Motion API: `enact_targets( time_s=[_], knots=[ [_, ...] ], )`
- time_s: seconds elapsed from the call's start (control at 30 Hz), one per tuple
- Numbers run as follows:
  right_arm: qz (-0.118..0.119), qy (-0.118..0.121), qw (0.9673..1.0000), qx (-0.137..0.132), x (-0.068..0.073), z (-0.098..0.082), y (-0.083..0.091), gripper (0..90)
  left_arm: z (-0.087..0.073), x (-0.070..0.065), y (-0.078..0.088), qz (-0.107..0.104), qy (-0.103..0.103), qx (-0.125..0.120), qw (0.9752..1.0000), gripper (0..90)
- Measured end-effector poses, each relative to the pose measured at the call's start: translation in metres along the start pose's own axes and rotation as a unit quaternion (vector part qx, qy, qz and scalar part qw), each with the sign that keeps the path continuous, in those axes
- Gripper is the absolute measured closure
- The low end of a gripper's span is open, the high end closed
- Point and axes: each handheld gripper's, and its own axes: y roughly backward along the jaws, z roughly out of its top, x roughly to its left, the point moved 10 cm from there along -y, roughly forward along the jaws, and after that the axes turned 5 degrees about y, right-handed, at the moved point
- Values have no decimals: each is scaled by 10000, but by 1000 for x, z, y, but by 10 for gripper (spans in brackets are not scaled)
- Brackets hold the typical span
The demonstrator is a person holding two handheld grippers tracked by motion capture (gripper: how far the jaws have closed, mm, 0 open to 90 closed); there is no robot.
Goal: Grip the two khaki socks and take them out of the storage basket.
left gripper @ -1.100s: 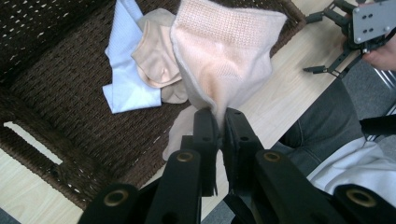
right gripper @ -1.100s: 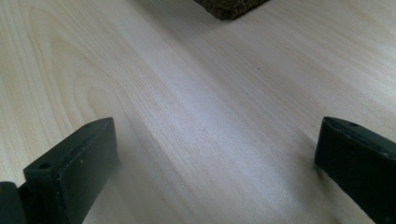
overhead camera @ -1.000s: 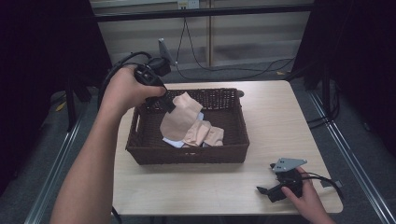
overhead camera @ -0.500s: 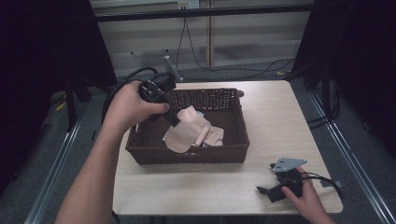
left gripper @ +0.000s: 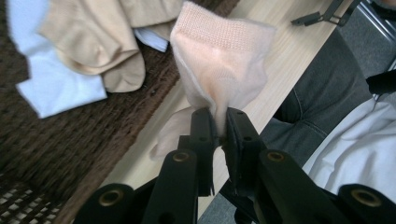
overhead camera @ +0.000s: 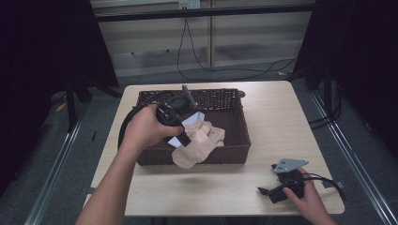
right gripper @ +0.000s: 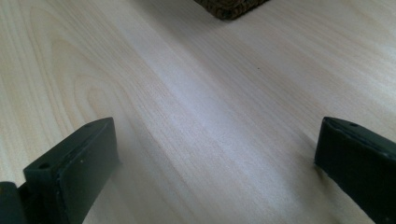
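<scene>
A peach sock (left gripper: pixel 219 60) is pinched between the closed jaws of the left gripper (left gripper: pixel 217 126), and in the high view it (overhead camera: pixel 195 150) is seen draped over the near wall of the brown wicker basket (overhead camera: pixel 234 110), partly outside it. More socks, tan (left gripper: pixel 98 42) and white (left gripper: pixel 56 84), are left lying in the basket. The right gripper (overhead camera: pixel 277 190) is held low over the wooden table (overhead camera: pixel 281 117) near its front right corner, jaws spread wide and empty.

The step in hand is judged to be lifting the sock out of the basket. It is best done with the pinch kept firm, since only a fold of fabric is caught. The sock should be raised until its hanging end is clear of the rim, so that it is not snagged on the weave, then carried toward the bare table between basket and right gripper.
</scene>
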Motion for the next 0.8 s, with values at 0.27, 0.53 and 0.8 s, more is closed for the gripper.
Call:
enact_targets(
  time_s=[0.27,0.53,0.8],
  knots=[
    [4,1,10000,-7,0,0,0,0,-7,0,-38,-111,42,112,9999,819],
    [11,1,10000,9,0,0,0,0,-7,0,-59,-174,-9,105,9998,619],
    [6,-16,10000,2,0,0,0,0,4,7,-45,48,72,-150,9999,258]
  ],
)
